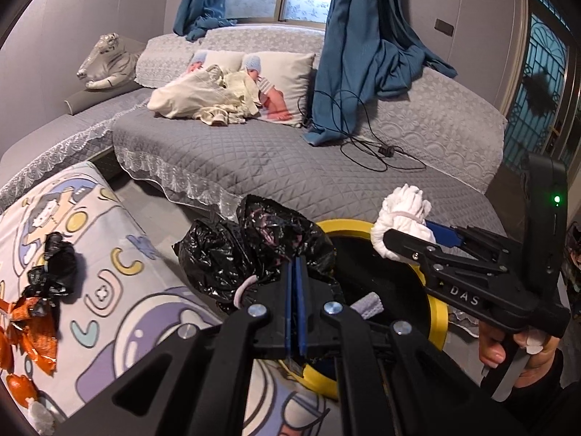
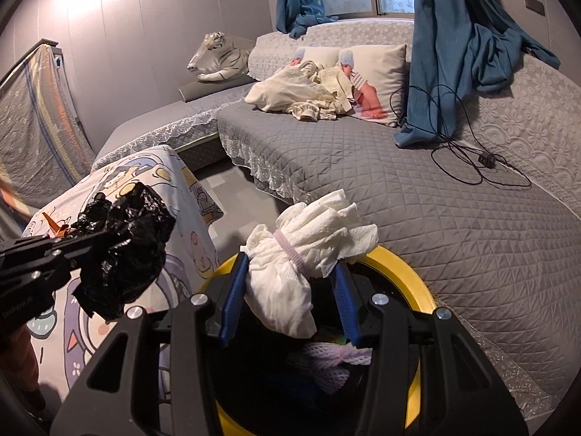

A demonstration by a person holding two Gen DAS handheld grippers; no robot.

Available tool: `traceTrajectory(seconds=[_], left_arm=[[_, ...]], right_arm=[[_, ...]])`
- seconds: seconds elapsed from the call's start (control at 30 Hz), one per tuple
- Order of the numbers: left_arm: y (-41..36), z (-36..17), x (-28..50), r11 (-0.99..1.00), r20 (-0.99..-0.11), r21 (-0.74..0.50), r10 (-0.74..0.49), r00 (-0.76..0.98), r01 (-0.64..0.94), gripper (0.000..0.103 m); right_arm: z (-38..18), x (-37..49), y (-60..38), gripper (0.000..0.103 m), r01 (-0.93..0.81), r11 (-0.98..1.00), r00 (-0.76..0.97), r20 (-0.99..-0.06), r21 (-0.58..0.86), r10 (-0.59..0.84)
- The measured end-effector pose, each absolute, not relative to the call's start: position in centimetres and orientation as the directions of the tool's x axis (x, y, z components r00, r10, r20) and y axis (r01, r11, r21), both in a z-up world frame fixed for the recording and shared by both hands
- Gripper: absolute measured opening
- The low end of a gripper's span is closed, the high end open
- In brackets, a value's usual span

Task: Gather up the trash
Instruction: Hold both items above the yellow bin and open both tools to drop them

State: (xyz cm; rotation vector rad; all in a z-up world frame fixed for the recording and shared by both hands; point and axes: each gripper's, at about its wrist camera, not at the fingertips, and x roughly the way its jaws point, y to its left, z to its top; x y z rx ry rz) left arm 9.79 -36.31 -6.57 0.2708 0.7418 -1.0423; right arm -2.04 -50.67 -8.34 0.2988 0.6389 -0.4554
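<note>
My left gripper (image 1: 296, 265) is shut on a crumpled black plastic bag (image 1: 254, 250), held beside the left rim of a yellow-rimmed bin (image 1: 437, 312). In the right wrist view that black bag (image 2: 123, 254) hangs left of the bin (image 2: 417, 276). My right gripper (image 2: 292, 272) is shut on a white paper bundle (image 2: 301, 254) tied with a pink band, held over the bin's mouth. The left wrist view shows the same white bundle (image 1: 403, 218) in the right gripper (image 1: 417, 241) above the bin's far rim. A netted white wad (image 2: 337, 359) lies inside the bin.
A cartoon-print cloth (image 1: 120, 290) covers a surface at left with another black bag (image 1: 54, 272) and orange wrappers (image 1: 32, 330) on it. A grey quilted sofa (image 1: 254, 156) stands behind, with pillows, cream cloth, blue curtains and a black cable (image 1: 381, 149).
</note>
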Motion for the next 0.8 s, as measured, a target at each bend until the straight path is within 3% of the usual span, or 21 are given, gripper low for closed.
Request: traceTrajectory(seconds=[0.8], left_arm=[[-41.1,-11.5,8.8,0.460,-0.753,-0.153,-0.628,0.198,0.875,0.002]], right_arm=[[-10.8,-2.6,-53.5,0.043,0.551,0.816,0.662,-0.686,0.173,-0.302]])
